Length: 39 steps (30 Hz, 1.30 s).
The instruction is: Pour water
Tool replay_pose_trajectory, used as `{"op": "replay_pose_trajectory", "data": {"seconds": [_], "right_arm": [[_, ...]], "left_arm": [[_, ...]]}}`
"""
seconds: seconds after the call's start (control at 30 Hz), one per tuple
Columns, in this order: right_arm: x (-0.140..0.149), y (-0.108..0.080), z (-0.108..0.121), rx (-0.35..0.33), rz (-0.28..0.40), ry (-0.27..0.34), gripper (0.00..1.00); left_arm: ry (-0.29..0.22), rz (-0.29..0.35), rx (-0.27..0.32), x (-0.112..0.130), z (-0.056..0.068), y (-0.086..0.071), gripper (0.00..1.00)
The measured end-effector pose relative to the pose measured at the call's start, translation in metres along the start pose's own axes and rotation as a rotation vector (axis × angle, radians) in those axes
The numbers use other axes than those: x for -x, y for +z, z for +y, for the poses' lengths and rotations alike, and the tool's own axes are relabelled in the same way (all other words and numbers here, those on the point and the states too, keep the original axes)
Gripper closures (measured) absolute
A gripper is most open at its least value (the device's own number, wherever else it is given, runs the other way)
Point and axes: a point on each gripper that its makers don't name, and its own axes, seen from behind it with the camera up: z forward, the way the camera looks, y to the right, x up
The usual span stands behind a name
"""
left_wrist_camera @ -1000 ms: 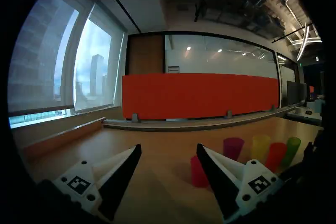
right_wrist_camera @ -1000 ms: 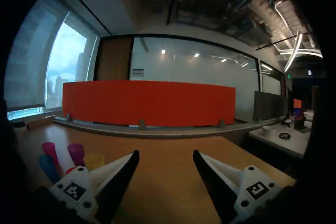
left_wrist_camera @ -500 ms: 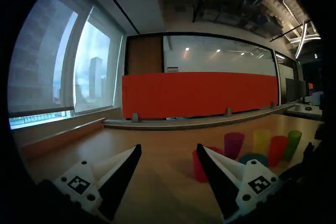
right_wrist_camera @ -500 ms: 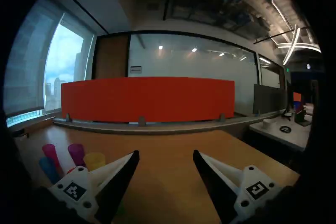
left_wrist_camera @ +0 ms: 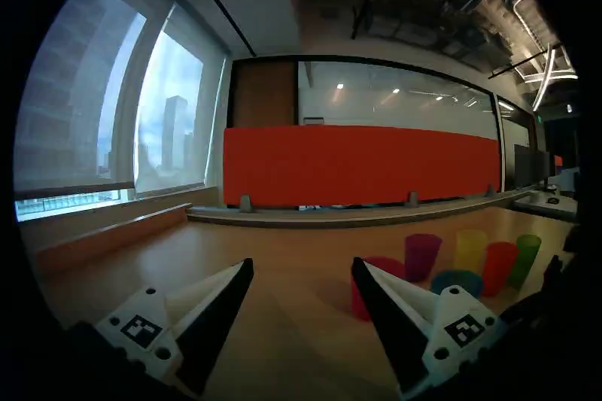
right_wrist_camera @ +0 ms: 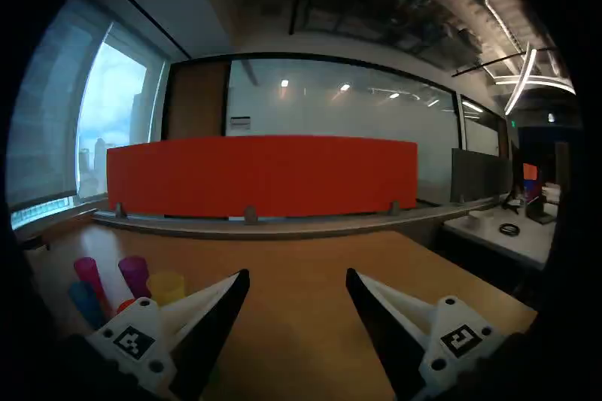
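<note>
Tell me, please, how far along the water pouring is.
Nothing looks done: the coloured cups stand upright on the table, none lifted or tilted. In hand: nothing; the left gripper and right gripper are both open and empty. Left to do: grasp a cup and pour.

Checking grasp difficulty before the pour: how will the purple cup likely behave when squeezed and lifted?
The purple cup looks like thin translucent plastic, so probably light and apt to flex when squeezed. Tall and narrow, upright on the wooden table, it may tip or slide if nudged.
</note>
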Motion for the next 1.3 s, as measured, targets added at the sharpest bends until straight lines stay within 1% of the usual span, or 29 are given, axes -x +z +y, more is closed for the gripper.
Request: {"op": "replay_pose_trajectory", "data": {"seconds": [0.7, 0.9, 1.07, 1.2, 1.3], "right_arm": [[-0.002, -0.001, 0.005, 0.007, 0.006, -0.002, 0.01], [-0.012, -0.002, -0.003, -0.018, 0.04, -0.008, 0.01], [-0.022, -0.002, -0.013, -0.056, 0.101, -0.006, 0.01], [-0.02, 0.001, -0.021, -0.089, 0.134, -0.005, 0.01], [-0.014, 0.005, -0.025, -0.1, 0.144, -0.009, 0.01]], "left_arm": [[0.003, -0.002, 0.011, 0.002, 0.001, -0.003, 0.02], [0.006, -0.002, 0.011, 0.001, 0.002, -0.003, 0.02], [0.004, -0.002, 0.011, 0.002, 0.001, -0.003, 0.02], [0.005, -0.002, 0.011, 0.001, 0.001, -0.004, 0.02], [0.005, -0.002, 0.011, 0.001, 0.001, -0.004, 0.02]]}}
